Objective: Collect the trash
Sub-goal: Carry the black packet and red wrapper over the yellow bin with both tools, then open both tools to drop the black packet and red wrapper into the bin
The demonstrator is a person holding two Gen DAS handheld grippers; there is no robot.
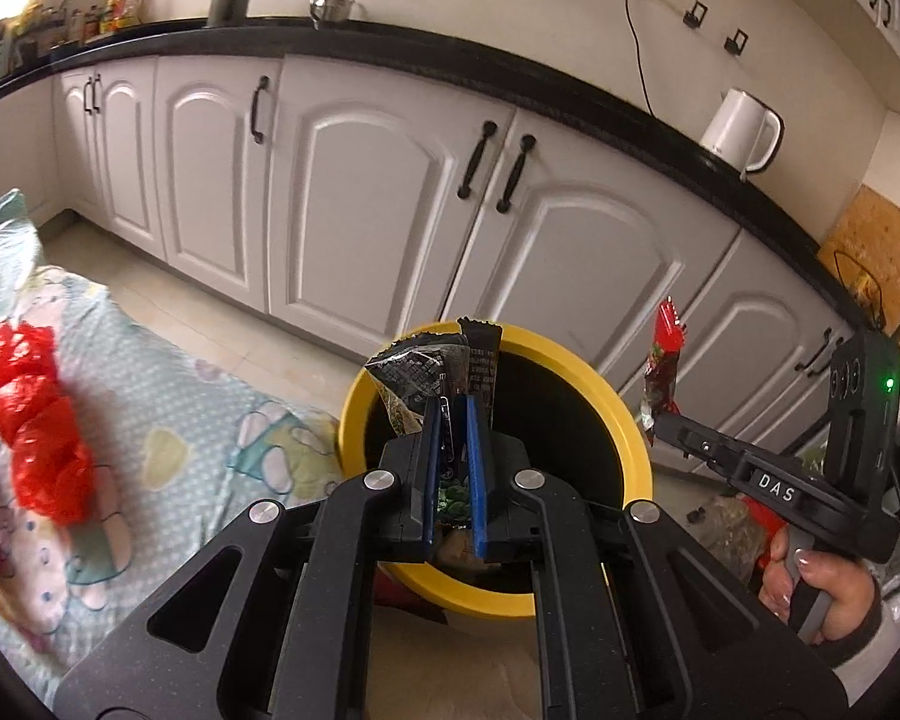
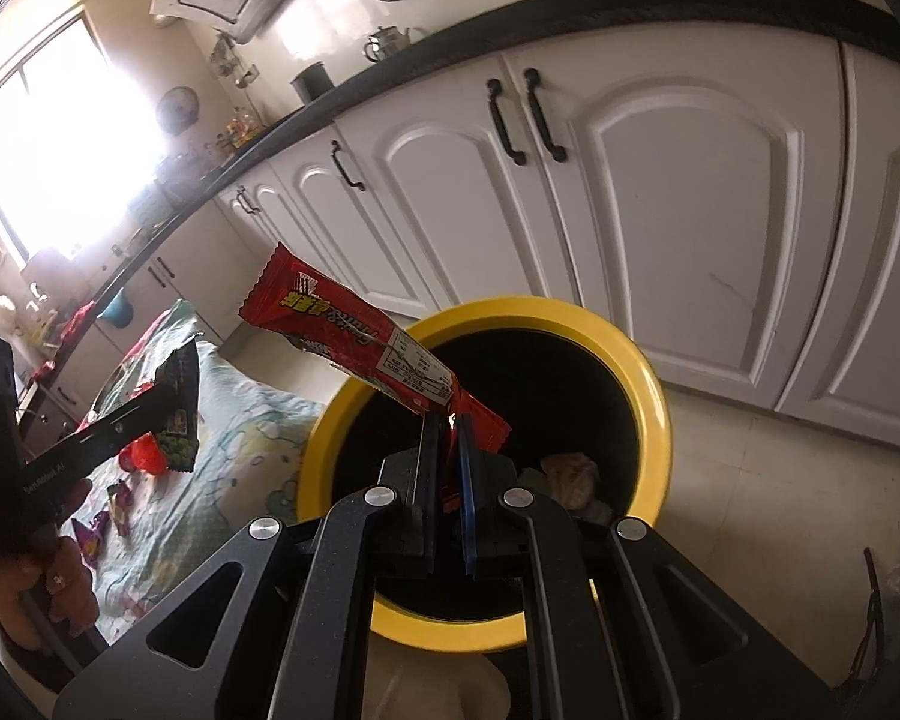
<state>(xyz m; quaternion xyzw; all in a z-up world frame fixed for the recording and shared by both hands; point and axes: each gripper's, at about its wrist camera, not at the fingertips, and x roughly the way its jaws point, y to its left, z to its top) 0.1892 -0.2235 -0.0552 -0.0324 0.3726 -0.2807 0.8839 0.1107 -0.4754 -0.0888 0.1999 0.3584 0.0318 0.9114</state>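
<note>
Left wrist view: the left gripper (image 1: 453,420) has its blue pads pressed together on a dark snack wrapper (image 1: 435,372), whose crumpled upper end sticks up past the fingertips while its lower part is hidden between the jaws. It hangs over the near side of a yellow-rimmed bin (image 1: 630,420); the bin's inside is black and mostly unreadable, with only pale scraps showing low behind the gripper body. To the right, the right gripper (image 1: 660,420) is seen side-on, held by a hand (image 1: 822,588), with a red wrapper (image 1: 663,360) standing upright from its tip just beyond the bin's rim; from here its jaws cannot be made out. At the left edge lies a patterned cloth (image 1: 168,372) with a red plastic bag (image 1: 36,420) on it, blurred and partly cut off.

In the right wrist view, the right gripper (image 2: 449,438) is clamped on one end of the red wrapper (image 2: 354,336), which slants up and left over the bin's rim (image 2: 648,396). Some crumpled pale trash (image 2: 573,474) shows inside the bin, the rest lost in the dark. At the left, the left gripper (image 2: 162,402) holds the dark wrapper (image 2: 180,414) above the cloth (image 2: 246,450); small wrappers (image 2: 105,516) on the cloth are too blurred to identify. The window glare washes out the counter behind.
</note>
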